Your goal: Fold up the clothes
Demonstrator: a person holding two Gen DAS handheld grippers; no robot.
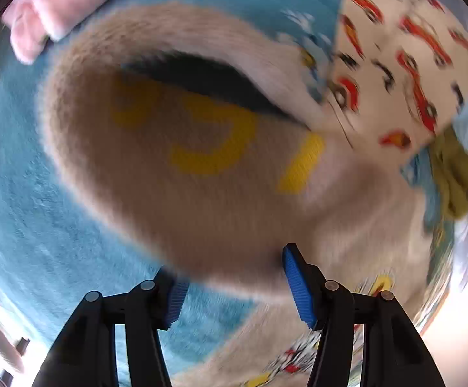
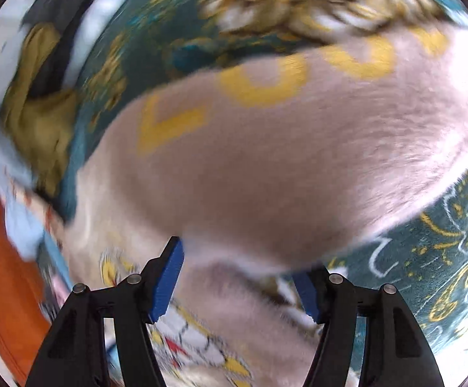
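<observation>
Below both cameras lies a fuzzy beige knitted sweater with large yellow letters [image 1: 201,167], spread over a blue patterned blanket with yellow and white drawings [image 1: 24,193]. Both views are smeared by motion blur, so fine detail is lost.

From the left wrist view, the left gripper [image 1: 234,287] points down at the sweater with its jaws parted. The blue ribbed pads [image 1: 295,285] stand apart: one sits against the sweater's lower part, the other lies at the garment's edge, where a fold of beige fabric overlaps its tip. Cloth lies in the gap between them, but neither pad presses on it, so the grip reads as released. A dark opening, likely the neckline, shows above the letters. Just beside the sweater at the upper right lies a white cloth printed with red cars [image 1: 404,64], near it an olive-green crumpled garment [image 1: 459,187], and at the upper left a pink folded cloth [image 1: 40,16].

From the right wrist view, the right gripper [image 2: 238,283] also hangs over the sweater [image 2: 266,167], jaws spread wide; the beige fabric bulges between and over the pad tips without being pinched. The blanket [image 2: 443,258] shows at the right, the olive garment [image 2: 40,122] at the left, and an orange surface [image 2: 5,290] at the lower left edge.
</observation>
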